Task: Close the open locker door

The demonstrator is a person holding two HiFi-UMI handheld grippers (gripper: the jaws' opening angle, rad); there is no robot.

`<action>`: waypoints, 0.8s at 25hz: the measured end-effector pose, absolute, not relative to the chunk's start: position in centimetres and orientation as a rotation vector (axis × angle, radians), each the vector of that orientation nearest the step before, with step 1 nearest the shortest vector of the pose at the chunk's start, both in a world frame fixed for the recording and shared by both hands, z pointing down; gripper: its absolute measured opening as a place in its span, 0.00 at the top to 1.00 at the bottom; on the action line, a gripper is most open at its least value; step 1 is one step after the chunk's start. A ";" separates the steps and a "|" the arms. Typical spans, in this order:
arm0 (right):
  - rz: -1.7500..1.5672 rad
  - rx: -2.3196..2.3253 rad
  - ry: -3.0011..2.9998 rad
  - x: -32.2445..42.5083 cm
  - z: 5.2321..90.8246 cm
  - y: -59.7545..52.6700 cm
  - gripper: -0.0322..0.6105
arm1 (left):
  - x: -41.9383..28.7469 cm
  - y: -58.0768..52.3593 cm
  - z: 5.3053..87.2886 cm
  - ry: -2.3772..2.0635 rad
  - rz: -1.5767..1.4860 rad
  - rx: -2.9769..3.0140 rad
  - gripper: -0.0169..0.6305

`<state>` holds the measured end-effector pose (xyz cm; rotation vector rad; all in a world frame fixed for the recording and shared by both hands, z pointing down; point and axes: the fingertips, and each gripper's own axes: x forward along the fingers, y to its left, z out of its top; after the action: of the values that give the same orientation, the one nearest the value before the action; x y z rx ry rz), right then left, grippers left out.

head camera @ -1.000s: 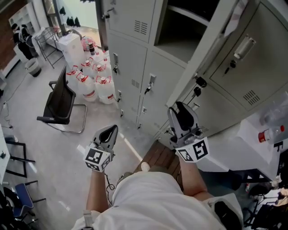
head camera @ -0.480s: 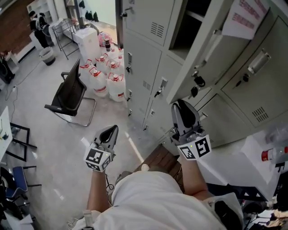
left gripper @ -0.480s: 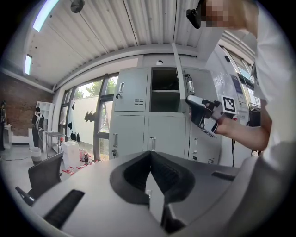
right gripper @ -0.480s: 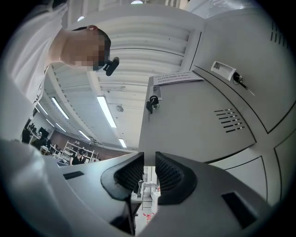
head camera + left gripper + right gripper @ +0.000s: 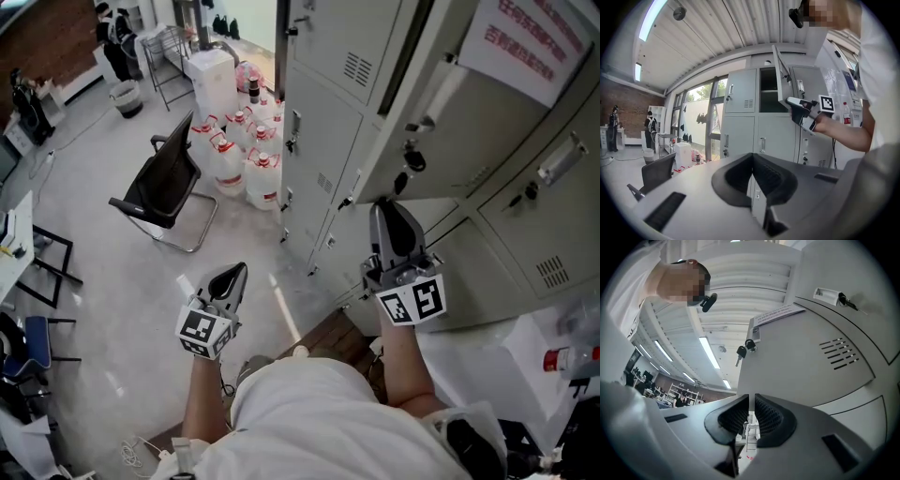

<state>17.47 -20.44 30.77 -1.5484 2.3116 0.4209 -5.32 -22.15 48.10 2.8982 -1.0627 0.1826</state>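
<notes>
Now my right gripper [image 5: 394, 212] is closing its jaws, nothing between them, at the lower corner of the open locker door [image 5: 450, 122]. I should push steadily near that free edge; my left gripper [image 5: 232, 274] has its jaws together, empty.

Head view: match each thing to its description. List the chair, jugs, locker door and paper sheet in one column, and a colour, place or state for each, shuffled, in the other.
1 chair
2 jugs
3 locker door
4 paper sheet

a swung open
b black
c stuck on the door
d red caps

Pairs: 1-b, 2-d, 3-a, 4-c
</notes>
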 end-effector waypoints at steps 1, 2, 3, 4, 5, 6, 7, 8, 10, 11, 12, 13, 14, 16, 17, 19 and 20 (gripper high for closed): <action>0.419 -1.551 2.313 17.6 30.8 -20.8 0.90 | -5.4 -22.1 48.1 -1.073 0.184 2.893 0.97; 0.417 -1.552 2.314 17.8 30.8 -21.1 0.91 | -5.4 -22.1 48.2 -1.084 0.184 2.888 0.97; 0.414 -1.551 2.314 17.9 30.8 -21.5 0.91 | -5.5 -22.1 48.2 -1.096 0.184 2.883 0.97; 0.411 -1.548 2.315 18.0 30.8 -21.8 0.91 | -5.6 -22.1 48.2 -1.108 0.184 2.878 0.97; 0.407 -1.545 2.314 18.1 30.8 -22.2 0.91 | -5.6 -22.1 48.2 -1.119 0.184 2.873 0.97; 0.401 -1.543 2.313 18.3 30.8 -22.5 0.91 | -5.7 -22.1 48.2 -1.130 0.185 2.869 0.97; 0.395 -1.541 2.312 18.4 30.8 -22.8 0.91 | -5.8 -22.1 48.2 -1.140 0.187 2.865 0.97; 0.387 -1.541 2.312 18.5 30.8 -23.1 0.91 | -5.9 -22.1 48.2 -1.150 0.189 2.861 0.97; 0.378 -1.546 2.313 18.9 30.8 -23.8 0.91 | -6.2 -22.1 48.2 -1.174 0.194 2.851 0.97; 0.375 -1.549 2.311 19.0 30.8 -24.1 0.91 | -6.4 -22.1 48.2 -1.185 0.196 2.846 0.97; 0.374 -1.551 2.308 19.2 30.7 -24.4 0.91 | -6.5 -22.2 48.2 -1.196 0.198 2.842 0.97; 0.372 -1.554 2.303 19.5 30.6 -24.6 0.91 | -6.6 -22.2 48.2 -1.205 0.201 2.837 0.97; 0.370 -1.557 2.297 19.8 30.6 -24.9 0.91 | -6.7 -22.2 48.3 -1.214 0.204 2.833 0.97; 0.364 -1.564 2.289 20.3 30.5 -25.5 0.91 | -7.0 -22.2 48.4 -1.232 0.209 2.822 0.97; 0.360 -1.568 2.286 20.5 30.5 -25.8 0.91 | -7.1 -22.2 48.4 -1.242 0.211 2.816 0.97; 0.354 -1.576 2.281 21.0 30.5 -26.4 0.91 | -7.2 -22.1 48.6 -1.259 0.212 2.803 0.97; 0.352 -1.581 2.278 21.2 30.5 -26.7 0.91 | -7.3 -22.1 48.7 -1.267 0.214 2.797 0.97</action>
<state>21.22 -26.73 30.48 -1.5811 2.2782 0.3523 -7.28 -22.10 48.67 2.7973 -1.2666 0.2138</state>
